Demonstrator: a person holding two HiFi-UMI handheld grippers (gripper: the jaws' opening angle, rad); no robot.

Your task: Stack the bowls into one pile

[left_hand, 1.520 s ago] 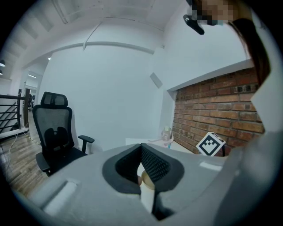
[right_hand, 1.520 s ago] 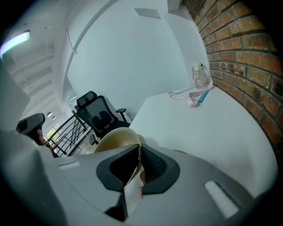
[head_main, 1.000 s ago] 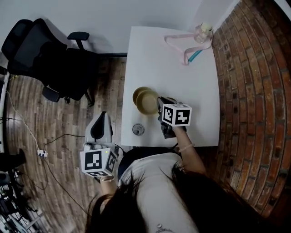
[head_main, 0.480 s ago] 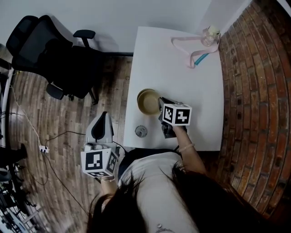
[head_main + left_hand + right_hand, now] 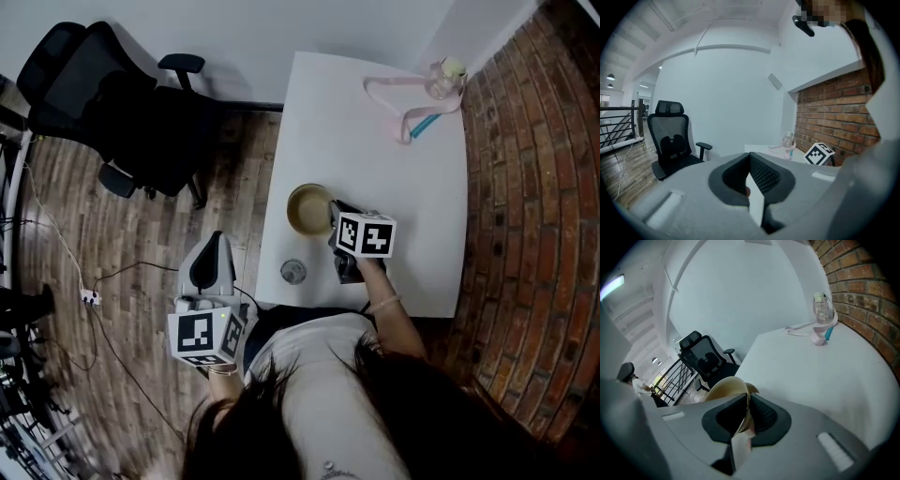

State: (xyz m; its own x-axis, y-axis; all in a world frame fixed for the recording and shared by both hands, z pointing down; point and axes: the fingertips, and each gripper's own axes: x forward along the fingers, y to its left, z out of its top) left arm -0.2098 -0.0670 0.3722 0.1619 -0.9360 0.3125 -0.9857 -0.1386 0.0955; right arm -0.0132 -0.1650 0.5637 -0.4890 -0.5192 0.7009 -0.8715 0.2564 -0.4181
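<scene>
Right gripper [image 5: 747, 409] clenched on the rim of the upper bowl [image 5: 725, 387]. It sits over the lower bowl [image 5: 753, 388], near the table's [image 5: 412, 206] 9 o'clock edge (head view). Left gripper [image 5: 750, 177] closed, empty, off the table at 7 o'clock.
</scene>
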